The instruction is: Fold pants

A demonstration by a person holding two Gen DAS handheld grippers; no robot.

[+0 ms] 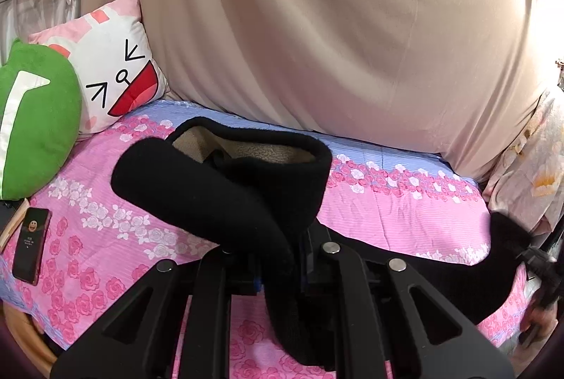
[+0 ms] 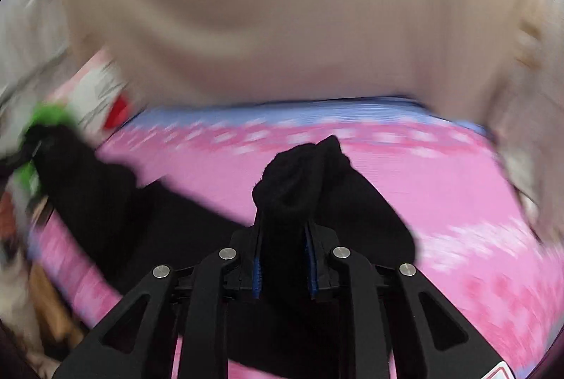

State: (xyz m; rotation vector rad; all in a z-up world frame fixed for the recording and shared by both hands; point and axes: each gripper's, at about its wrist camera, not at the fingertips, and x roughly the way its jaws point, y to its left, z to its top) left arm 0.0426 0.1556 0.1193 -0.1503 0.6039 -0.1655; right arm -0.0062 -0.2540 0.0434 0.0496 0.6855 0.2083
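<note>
Black pants [image 1: 218,188] with a beige fleece lining hang over the pink flowered bed sheet [image 1: 405,220]. My left gripper [image 1: 282,255] is shut on the waistband end, and the cloth drapes over its fingers and hides the pads. The fabric stretches rightwards to my right gripper [image 1: 539,262] at the frame's edge. In the blurred right wrist view, my right gripper [image 2: 283,238] is shut on a bunched fold of the pants [image 2: 299,174], pinched between its blue pads. From there the dark cloth runs left towards the left gripper [image 2: 31,150].
A large beige cover [image 1: 317,26] rises behind the bed. At the left lie a white cartoon pillow [image 1: 116,68], a green cushion [image 1: 35,125] and a dark phone [image 1: 31,245]. Pale flowered cloth [image 1: 535,167] hangs at the right. A wicker rim [image 1: 21,336] shows bottom left.
</note>
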